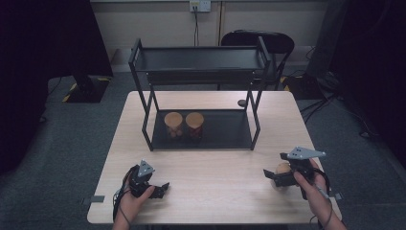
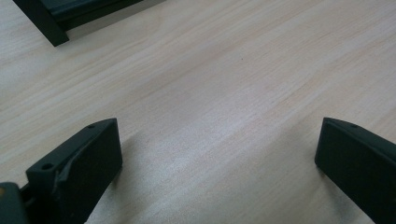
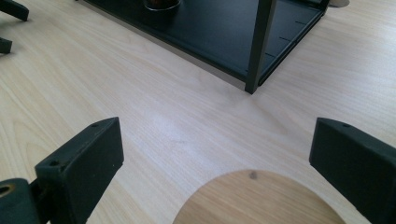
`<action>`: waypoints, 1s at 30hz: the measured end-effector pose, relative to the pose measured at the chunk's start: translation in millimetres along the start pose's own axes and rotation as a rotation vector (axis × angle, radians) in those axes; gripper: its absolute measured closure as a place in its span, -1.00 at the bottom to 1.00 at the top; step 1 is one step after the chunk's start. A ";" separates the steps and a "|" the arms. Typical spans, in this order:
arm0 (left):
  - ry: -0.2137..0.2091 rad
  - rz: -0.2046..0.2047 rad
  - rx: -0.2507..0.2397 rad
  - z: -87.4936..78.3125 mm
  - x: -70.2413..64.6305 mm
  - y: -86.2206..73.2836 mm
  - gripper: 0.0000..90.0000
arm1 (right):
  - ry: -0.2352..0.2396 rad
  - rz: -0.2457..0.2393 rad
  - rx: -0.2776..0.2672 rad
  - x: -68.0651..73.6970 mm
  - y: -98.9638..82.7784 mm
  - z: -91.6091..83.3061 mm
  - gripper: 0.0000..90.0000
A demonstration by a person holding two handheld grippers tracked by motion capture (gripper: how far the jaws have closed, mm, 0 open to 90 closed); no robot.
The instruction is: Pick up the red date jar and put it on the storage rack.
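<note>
2 cups on rack: 1 wooden cup (image 1: 173, 125) and a second wooden cup (image 1: 195, 124) stand upright side by side, close together, on the bottom shelf (image 1: 230, 132) of the black rack (image 1: 198, 60).
Third cup: a wooden cup (image 1: 283, 168) stands on the table (image 1: 215, 167) near the right front corner, well apart from the rack; in the right gripper view its round top (image 3: 259, 198) lies at the bottom edge, between the 2 jaws.
Right gripper: the right gripper (image 1: 277, 175), held in the person's right hand (image 1: 311, 184), has its jaws spread wide, 1 on each side of the third cup; the jaws do not touch the cup in the right gripper view, so nothing is gripped.
Left gripper: the left gripper (image 1: 160, 190), held in the left hand (image 1: 131, 199), sits low over the table near the left front edge; its jaws are wide apart over bare wood with nothing between them.
Rack detail: 1 leg (image 3: 259, 46) of the rack stands on the table beyond the right gripper's jaws.
Top shelf: the upper shelf (image 1: 196, 57) is a flat black tray.
</note>
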State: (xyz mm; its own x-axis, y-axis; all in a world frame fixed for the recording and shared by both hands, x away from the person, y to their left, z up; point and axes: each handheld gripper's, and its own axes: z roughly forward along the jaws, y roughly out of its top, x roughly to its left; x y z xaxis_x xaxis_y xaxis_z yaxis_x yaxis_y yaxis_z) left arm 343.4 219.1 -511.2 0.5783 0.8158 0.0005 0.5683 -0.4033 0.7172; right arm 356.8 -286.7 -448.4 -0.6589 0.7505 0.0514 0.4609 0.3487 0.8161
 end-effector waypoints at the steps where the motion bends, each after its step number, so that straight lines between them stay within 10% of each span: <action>1: 0.000 0.000 0.000 0.0 0.0 0.0 -0.99 | 0.000 0.002 0.002 -0.2 -1.2 -0.6 -0.95; 30: -0.002 0.001 -0.002 -0.3 0.1 -0.5 -0.99 | -0.010 0.015 -0.008 -8.7 -33.4 -7.2 -0.96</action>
State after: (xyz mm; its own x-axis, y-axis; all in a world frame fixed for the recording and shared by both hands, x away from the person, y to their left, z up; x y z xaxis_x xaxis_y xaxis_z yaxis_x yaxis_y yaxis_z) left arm 343.1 219.5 -511.3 0.5800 0.8146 -0.0008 0.5668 -0.4029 0.7186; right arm 342.8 -308.9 -472.0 -0.6463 0.7608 0.0579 0.4654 0.3330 0.8201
